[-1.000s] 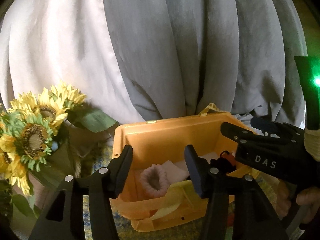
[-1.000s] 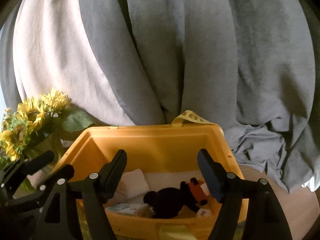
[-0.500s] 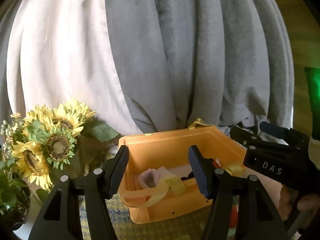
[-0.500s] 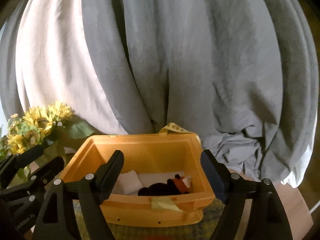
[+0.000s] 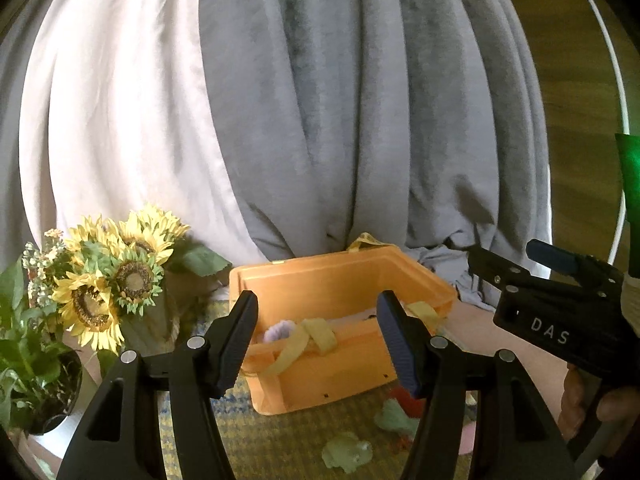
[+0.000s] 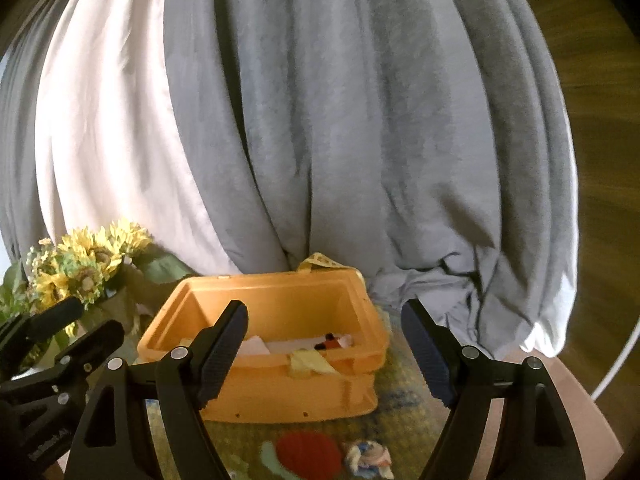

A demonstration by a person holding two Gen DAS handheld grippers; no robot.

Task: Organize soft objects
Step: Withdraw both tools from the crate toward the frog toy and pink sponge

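Observation:
An orange plastic bin (image 5: 340,376) (image 6: 280,390) with yellow strap handles (image 5: 308,338) stands on a woven mat in front of both grippers. Inside it lie a purple scrunchie (image 5: 280,329), a white cloth (image 6: 256,346) and a black and orange plush (image 6: 330,343). My left gripper (image 5: 318,340) hangs open and empty, back from the bin's near wall. My right gripper (image 6: 326,354) is also open with nothing between its fingers. On the mat near me lie a red soft piece (image 6: 308,450), a small pale plush (image 6: 368,456) and green soft pieces (image 5: 348,456).
Grey and white curtains (image 6: 320,140) hang right behind the bin. A bunch of sunflowers (image 5: 116,280) and a potted plant (image 5: 28,380) stand to the left. A hand (image 5: 592,400) holds the right gripper's handle at the right of the left wrist view.
Both grippers have drawn back and upward from the bin, which now looks smaller and lower. Both jaws stand a little wider. The soft pieces on the mat have come into view.

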